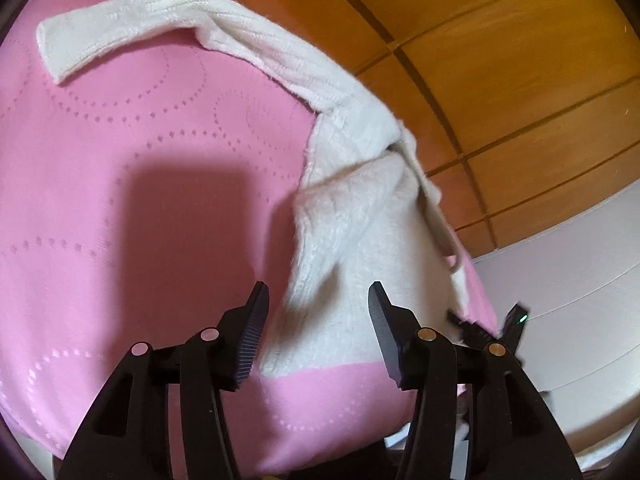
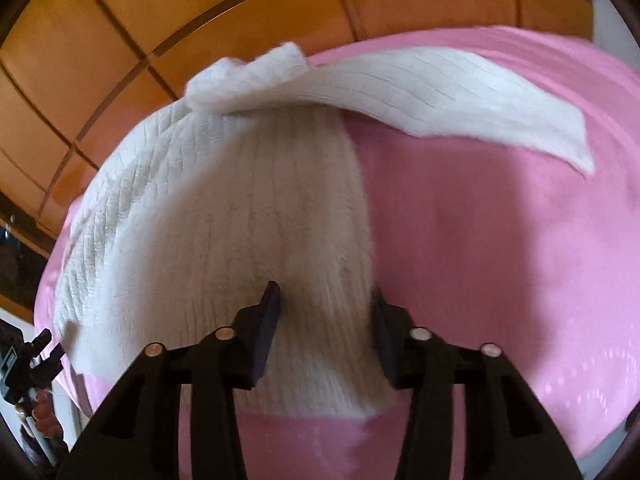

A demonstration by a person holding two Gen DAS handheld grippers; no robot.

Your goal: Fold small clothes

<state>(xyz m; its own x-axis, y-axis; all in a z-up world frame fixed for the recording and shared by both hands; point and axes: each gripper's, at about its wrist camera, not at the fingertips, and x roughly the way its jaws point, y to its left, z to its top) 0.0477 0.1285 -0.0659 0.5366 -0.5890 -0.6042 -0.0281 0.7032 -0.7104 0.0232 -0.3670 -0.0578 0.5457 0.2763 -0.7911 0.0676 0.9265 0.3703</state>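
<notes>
A small white knit sweater (image 1: 352, 216) lies on a pink quilted cover (image 1: 140, 160), partly folded, with one sleeve (image 1: 120, 36) stretched out to the left. My left gripper (image 1: 318, 300) is open and empty, just above the sweater's near hem. In the right wrist view the sweater (image 2: 224, 216) lies in front, its sleeve (image 2: 460, 96) reaching to the right over the pink cover (image 2: 500, 260). My right gripper (image 2: 326, 300) is open over the sweater's near hem, with knit fabric between the fingers but not pinched.
A wooden panelled floor (image 1: 500, 60) lies beyond the cover's edge. A white surface (image 1: 568, 300) is at the right. The other gripper (image 1: 496, 328) shows at the cover's right edge, and at the lower left in the right wrist view (image 2: 28, 364).
</notes>
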